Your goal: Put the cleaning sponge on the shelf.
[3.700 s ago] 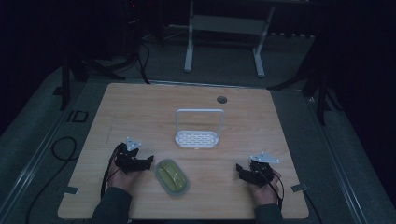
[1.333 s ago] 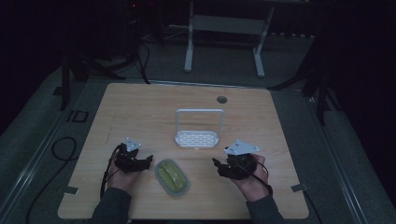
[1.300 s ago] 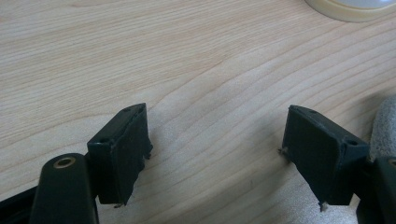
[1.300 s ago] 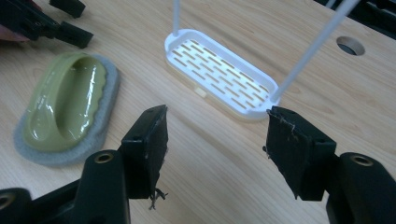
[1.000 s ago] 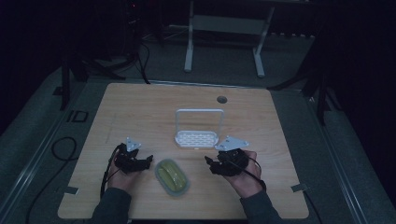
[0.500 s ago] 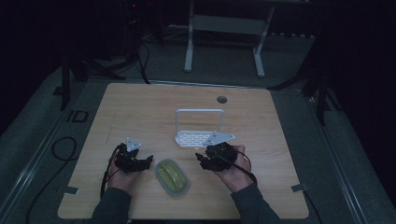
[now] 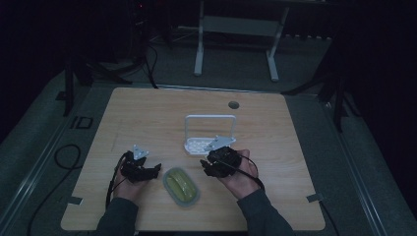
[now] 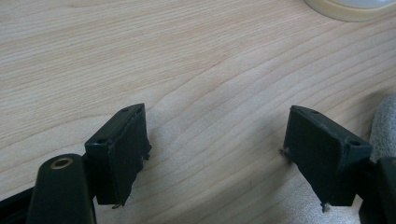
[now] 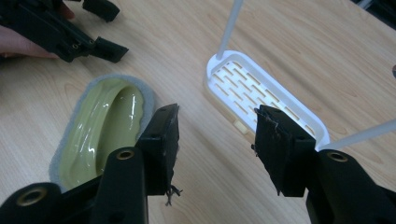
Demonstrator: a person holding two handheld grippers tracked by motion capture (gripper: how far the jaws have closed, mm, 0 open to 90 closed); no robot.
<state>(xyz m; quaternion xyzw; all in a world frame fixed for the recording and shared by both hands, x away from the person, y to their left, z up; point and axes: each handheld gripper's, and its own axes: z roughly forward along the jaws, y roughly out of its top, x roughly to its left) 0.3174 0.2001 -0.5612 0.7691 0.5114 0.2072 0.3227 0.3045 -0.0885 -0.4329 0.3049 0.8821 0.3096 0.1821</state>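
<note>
Between the green sponge (image 7: 181, 185) and the white rack (image 7: 209, 133), the right tongs (image 9: 215, 140) have just been closing to about half width, holding nothing above bare desk (image 7: 147, 118). Left of the sponge, the left tongs (image 8: 215, 154) gape wide and empty.

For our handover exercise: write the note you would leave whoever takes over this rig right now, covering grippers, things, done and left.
Left gripper: open, resting on the table, nothing between its jaws.
Right gripper: jaws have just been closing, now half open and empty, over bare wood between the two things.
Green sponge: flat near the front edge, between the hands.
White rack: upright behind it.
Done: nothing gripped.
Left: probably grasp the sponge or the rack.
</note>
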